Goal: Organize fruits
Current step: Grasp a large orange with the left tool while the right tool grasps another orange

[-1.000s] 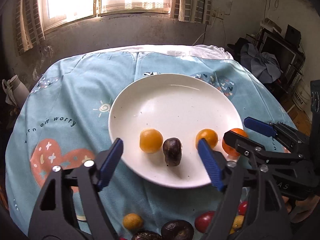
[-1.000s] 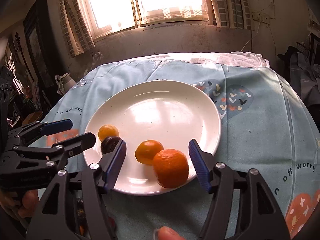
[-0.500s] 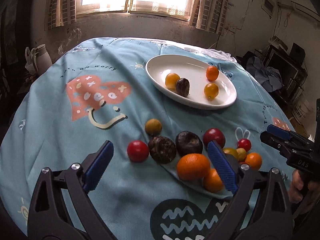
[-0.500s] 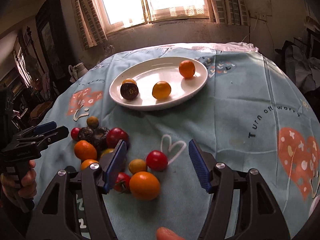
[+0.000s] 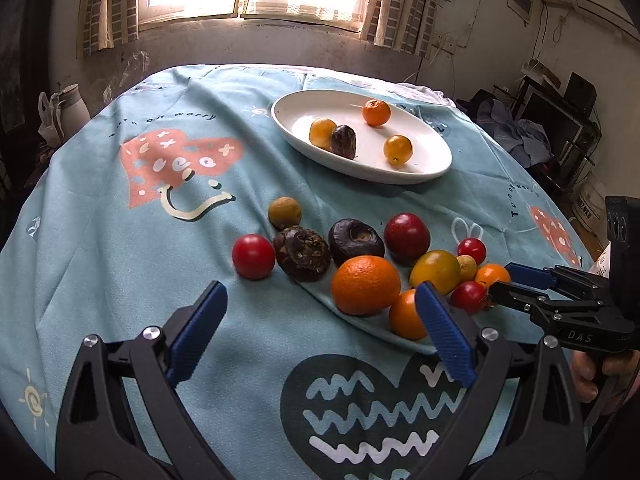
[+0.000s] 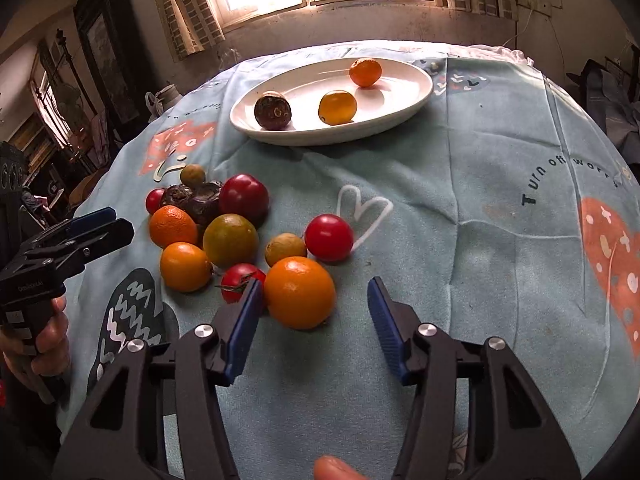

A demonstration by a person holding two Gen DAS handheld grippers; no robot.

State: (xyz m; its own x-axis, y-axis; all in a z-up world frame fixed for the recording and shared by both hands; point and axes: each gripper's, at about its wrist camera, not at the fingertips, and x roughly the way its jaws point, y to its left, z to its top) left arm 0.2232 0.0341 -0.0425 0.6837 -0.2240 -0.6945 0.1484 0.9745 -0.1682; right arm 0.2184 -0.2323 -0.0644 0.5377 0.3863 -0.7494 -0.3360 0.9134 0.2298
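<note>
A white plate (image 5: pixel 400 178) (image 6: pixel 320 140) at the far side holds a tangerine (image 6: pixel 365 72), yellow fruits (image 6: pixel 337 107) and a dark fruit (image 6: pixel 273 112). Nearer lies a pile of loose fruit: oranges, red tomatoes and dark fruits. My left gripper (image 5: pixel 320 296) (image 6: pixel 120 222) hangs wide open just short of a big orange (image 5: pixel 366 285), holding nothing. My right gripper (image 6: pixel 315 284) (image 5: pixel 502 278) is closing around another orange (image 6: pixel 299 292). This orange sits by its left finger, with a gap to the right pad.
The round table wears a light blue printed cloth (image 6: pixel 460 200), bare to the right of the pile. A window wall stands behind the table, with a jug (image 5: pixel 72 108) at the left and cluttered furniture (image 5: pixel 560 120) at the right. A person's hands grip both handles.
Both grippers drew back from the plate to the loose pile, and the right one left its tangerine on the plate. The right jaws are narrower now, and an orange lies between them.
</note>
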